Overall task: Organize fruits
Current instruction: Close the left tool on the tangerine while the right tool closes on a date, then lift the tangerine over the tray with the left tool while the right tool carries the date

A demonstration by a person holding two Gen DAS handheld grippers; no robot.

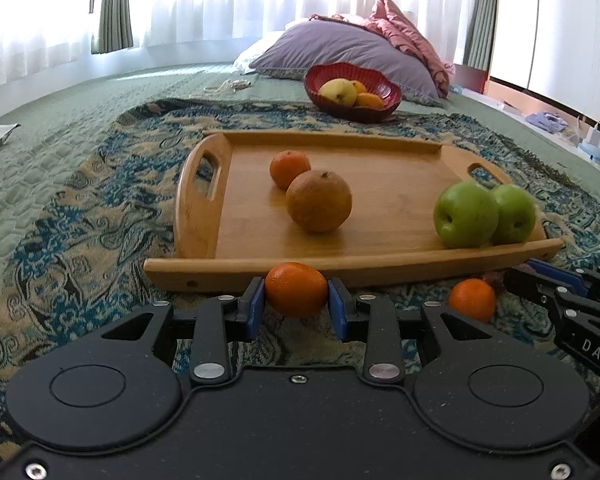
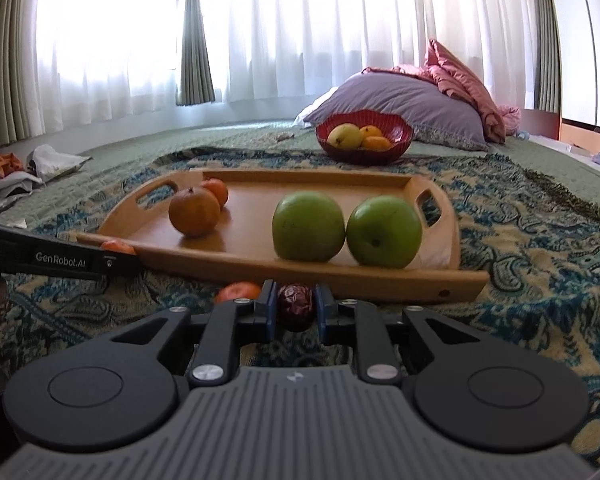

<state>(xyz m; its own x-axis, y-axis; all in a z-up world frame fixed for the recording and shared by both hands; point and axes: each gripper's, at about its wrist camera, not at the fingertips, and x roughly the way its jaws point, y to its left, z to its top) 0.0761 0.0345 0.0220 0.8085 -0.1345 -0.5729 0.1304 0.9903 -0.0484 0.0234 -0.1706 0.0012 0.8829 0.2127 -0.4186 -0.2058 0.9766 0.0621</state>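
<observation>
1. Here, in the left wrist view, the left gripper [image 1: 296, 300] is closed on a small orange mandarin [image 1: 296, 294], its blue pads pressing the fruit from either side, just in front of the near rim of the wooden tray [image 1: 380, 268].
2. The tray lies on a patterned blue-and-tan blanket [image 1: 80, 240]. It holds four fruits: a small tangerine [image 1: 289, 168] touching a larger brownish orange [image 1: 319, 201] near the centre, and two green apples [image 1: 466, 215] side by side at the near right corner.
3. Beyond the tray, a red ribbed bowl [image 1: 384, 90] contains a yellow pear-like fruit [image 1: 337, 91] and small orange fruits; a purple pillow [image 1: 340, 46] lies behind it.
4. A second loose mandarin [image 1: 471, 299] sits on the blanket to the right, near the tip of the right gripper [image 1: 540, 284], which enters from the right edge.
5. In the right wrist view, the right gripper [image 2: 296, 306] has its blue pads against a dark red wrinkled fruit [image 2: 296, 306], gripping it just before the tray's [image 2: 380, 282] near rim.
6. The loose mandarin [image 2: 238, 292] lies just left of this gripper on the blanket [image 2: 520, 260].
7. The tray again shows the two apples [image 2: 308, 226] touching at the near right, and the brownish orange [image 2: 194, 211] with the tangerine [image 2: 216, 191] behind it at the left.
8. The red bowl [image 2: 400, 136] beyond holds the same yellow and orange fruits.
</observation>
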